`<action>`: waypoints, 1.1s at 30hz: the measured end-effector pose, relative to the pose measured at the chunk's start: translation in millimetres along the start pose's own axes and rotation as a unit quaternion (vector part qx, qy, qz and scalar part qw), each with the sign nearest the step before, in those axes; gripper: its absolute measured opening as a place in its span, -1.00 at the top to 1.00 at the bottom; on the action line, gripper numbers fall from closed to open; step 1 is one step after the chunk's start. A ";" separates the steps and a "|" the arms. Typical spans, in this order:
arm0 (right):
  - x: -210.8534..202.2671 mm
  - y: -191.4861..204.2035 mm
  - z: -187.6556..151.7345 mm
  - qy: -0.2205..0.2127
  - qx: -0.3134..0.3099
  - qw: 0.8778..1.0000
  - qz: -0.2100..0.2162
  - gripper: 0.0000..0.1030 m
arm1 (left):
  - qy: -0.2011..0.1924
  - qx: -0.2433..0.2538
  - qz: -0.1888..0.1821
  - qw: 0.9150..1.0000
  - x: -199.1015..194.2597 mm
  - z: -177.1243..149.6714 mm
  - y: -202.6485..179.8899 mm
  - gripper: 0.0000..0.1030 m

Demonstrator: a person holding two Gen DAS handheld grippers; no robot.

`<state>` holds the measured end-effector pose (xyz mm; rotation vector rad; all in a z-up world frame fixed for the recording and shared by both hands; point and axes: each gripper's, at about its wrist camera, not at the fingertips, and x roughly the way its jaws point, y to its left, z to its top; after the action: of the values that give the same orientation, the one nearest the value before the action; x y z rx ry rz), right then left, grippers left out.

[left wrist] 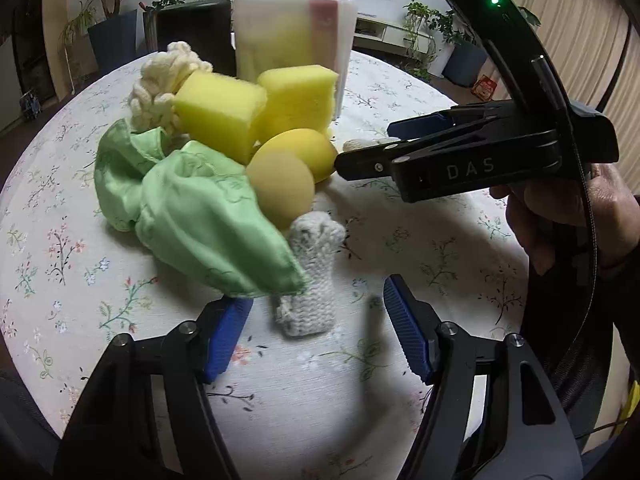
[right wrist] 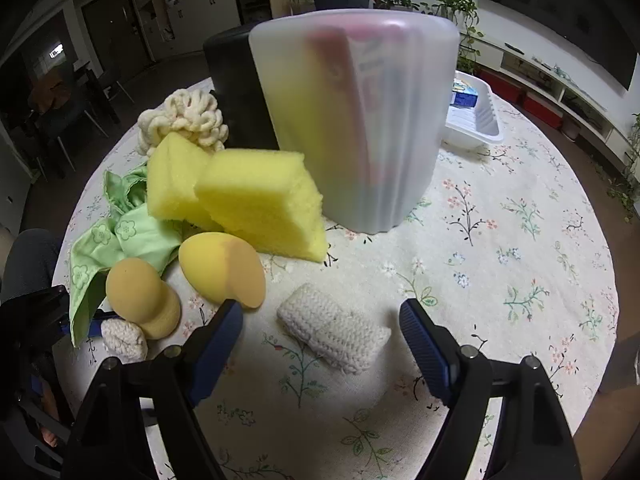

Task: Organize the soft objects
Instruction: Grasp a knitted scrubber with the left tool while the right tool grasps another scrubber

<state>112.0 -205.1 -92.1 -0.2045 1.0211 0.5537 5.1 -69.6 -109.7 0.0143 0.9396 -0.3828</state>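
The translucent container (right wrist: 352,120) stands upper centre of the right wrist view, probably the destination. The yellow sponges (right wrist: 256,196) lean against it at centre left. The knitted pad (right wrist: 334,334) lies lower centre between the spread fingers of the right gripper (right wrist: 320,344), ready for grasping. The left gripper (left wrist: 316,336) is likewise open, holding nothing.

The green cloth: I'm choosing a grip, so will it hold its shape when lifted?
Probably not. The green cloth lies crumpled in loose folds, so it should droop from wherever it is pinched. It looks thin, likely very light. One corner rests on the knit piece, which might shift slightly.
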 end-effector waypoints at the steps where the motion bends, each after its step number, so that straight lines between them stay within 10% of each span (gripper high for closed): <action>1: 0.8 -0.7 -2.0 0.000 0.000 1.000 0.001 -0.60 | -0.001 0.000 0.002 1.000 1.3 0.0 -1.4 -0.27; 7: 5.2 2.0 -14.2 0.005 -0.022 1.000 -0.008 -0.59 | -0.004 -0.003 0.020 1.000 8.6 6.1 -5.4 -0.23; 18: 1.5 -0.3 -13.1 -0.002 -0.028 1.000 -0.004 -0.21 | -0.009 -0.007 0.046 0.999 9.9 11.4 -1.6 0.46; 33: -5.8 -3.5 -13.8 -0.004 -0.016 1.000 -0.014 0.09 | -0.010 -0.017 0.019 1.000 -0.9 2.9 6.1 0.59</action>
<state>101.2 -215.7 -94.7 -0.2452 1.0012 0.5452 8.9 -64.2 -108.2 -0.0019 0.9252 -0.3314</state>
